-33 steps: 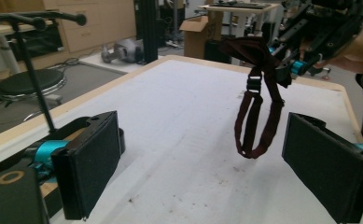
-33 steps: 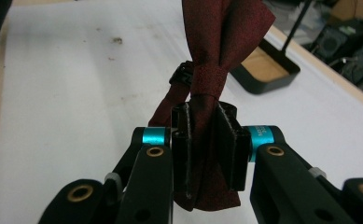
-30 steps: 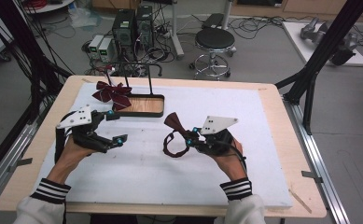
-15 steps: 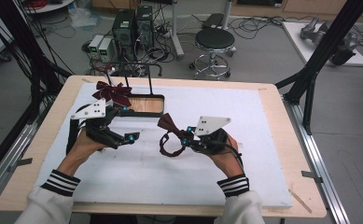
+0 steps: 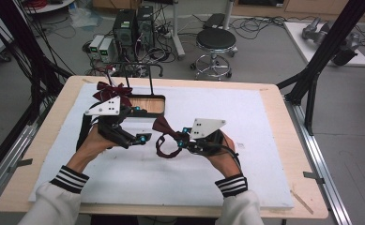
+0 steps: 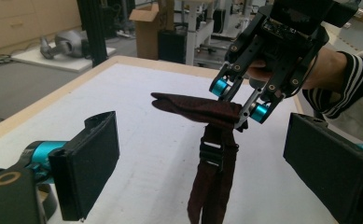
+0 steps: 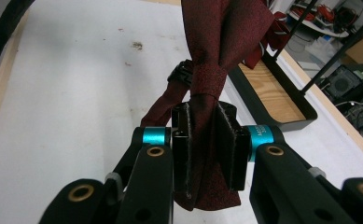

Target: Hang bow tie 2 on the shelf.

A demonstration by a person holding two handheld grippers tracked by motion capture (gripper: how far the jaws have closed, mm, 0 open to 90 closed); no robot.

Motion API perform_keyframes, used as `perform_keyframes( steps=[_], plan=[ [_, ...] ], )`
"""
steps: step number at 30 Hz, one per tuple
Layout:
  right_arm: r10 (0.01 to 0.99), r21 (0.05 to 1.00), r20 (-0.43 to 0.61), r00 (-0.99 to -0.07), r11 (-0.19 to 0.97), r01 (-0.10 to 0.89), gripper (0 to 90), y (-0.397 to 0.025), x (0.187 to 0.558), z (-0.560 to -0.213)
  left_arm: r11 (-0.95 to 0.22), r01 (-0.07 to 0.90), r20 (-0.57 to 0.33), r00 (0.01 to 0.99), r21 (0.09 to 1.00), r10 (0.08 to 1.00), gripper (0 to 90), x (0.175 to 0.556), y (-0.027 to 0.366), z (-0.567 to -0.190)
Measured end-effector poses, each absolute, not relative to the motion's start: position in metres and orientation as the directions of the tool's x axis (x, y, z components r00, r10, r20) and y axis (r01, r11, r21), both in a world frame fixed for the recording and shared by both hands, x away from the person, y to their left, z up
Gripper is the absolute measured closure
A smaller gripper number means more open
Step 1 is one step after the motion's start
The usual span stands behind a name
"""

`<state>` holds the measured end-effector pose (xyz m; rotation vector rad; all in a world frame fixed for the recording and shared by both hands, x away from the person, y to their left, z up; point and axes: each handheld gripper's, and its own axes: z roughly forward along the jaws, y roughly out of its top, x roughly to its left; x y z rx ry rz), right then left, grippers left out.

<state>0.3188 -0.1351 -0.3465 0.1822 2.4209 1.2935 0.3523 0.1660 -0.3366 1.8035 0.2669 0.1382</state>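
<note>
The right gripper [image 5: 180, 142] pinches the dark red bow tie [image 5: 163, 126] above the worktop [image 5: 264, 140], strap dangling. The left gripper [image 5: 140, 137], jaws wide, has swung in from beside the tray [image 5: 145, 104] toward the bow tie, likely for a two-handed grip.

We see a dark red bow tie [image 5: 163, 126] held up off the white table cover, near the middle of the table. Its fabric is finely speckled, and one wing is pinched flat while the other sticks out sideways [image 6: 193, 108]. A narrow band wraps the centre knot [image 7: 208, 77]. From the knot its neck strap [image 6: 212, 186] hangs down in a loop, carrying a small black plastic buckle [image 6: 218, 151]. The loop's lower end rests on the cover [image 5: 168, 151].
</note>
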Motion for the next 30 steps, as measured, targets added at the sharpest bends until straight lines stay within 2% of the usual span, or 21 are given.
perform_keyframes(
  steps=[7,12,16,25,30],
  plan=[
    [0.269,0.814,-0.300,-0.915,0.572,-0.099,77.3,-0.133,0.317,-0.347,-0.250,0.119,-0.061,0.971,0.961,0.229,13.1,0.354,0.157,-0.337],
    [0.256,0.808,-0.314,-0.914,0.578,-0.115,77.3,-0.132,0.316,-0.347,-0.269,0.122,-0.069,0.978,0.955,0.198,18.7,0.353,0.151,-0.337],
    [0.248,0.803,-0.323,-0.913,0.583,-0.126,77.3,-0.131,0.316,-0.347,-0.287,0.126,-0.068,0.977,0.950,0.204,22.8,0.353,0.148,-0.337],
    [0.230,0.804,-0.334,-0.914,0.575,-0.149,77.3,-0.131,0.316,-0.347,-0.295,0.137,-0.076,0.975,0.945,0.211,26.0,0.355,0.145,-0.340],
    [0.219,0.805,-0.333,-0.917,0.572,-0.156,77.3,-0.130,0.317,-0.348,-0.295,0.142,-0.079,0.973,0.945,0.215,36.8,0.356,0.146,-0.340]
  ],
)
